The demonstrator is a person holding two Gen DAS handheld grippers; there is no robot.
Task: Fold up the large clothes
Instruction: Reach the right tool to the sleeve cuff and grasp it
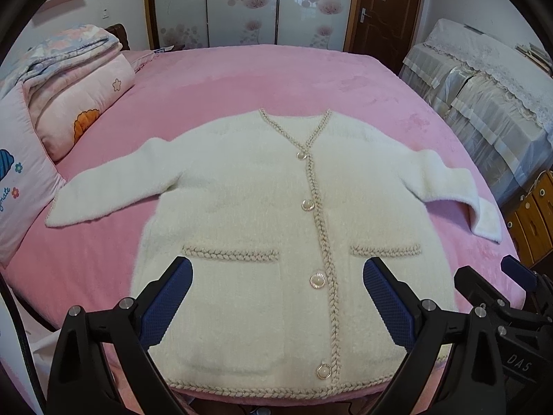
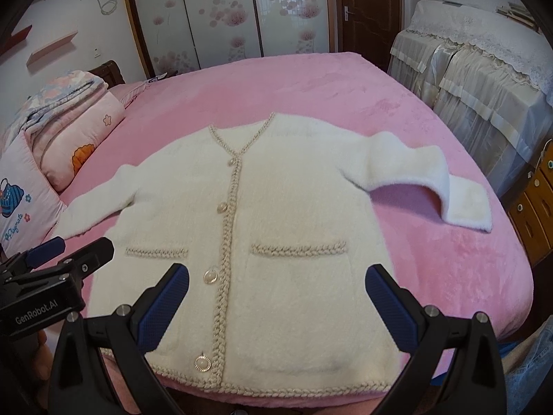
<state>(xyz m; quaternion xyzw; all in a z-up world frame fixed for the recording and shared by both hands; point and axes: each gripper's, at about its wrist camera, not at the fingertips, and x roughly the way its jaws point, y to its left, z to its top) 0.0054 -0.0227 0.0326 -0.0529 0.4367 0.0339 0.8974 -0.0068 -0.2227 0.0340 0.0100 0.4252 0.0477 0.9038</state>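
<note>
A white fluffy cardigan (image 1: 249, 186) with beige braided trim and pearl buttons lies flat, buttoned, front up, on the pink bed; it also shows in the right wrist view (image 2: 293, 190). Both sleeves are spread out sideways; the right cuff (image 2: 466, 207) bends toward the bed's edge. My left gripper (image 1: 276, 276) is open and empty, hovering above the hem over the left pocket. My right gripper (image 2: 276, 280) is open and empty above the right pocket. Each gripper appears at the edge of the other's view, the right gripper (image 1: 484, 276) and the left gripper (image 2: 79, 245).
The pink bed (image 1: 311, 76) fills both views. Folded quilts and pillows (image 1: 76, 93) lie at the left. A lace-covered cabinet (image 1: 484, 79) stands at the right, wooden drawers (image 1: 532, 214) below it. Sliding wardrobe doors and a brown door are behind.
</note>
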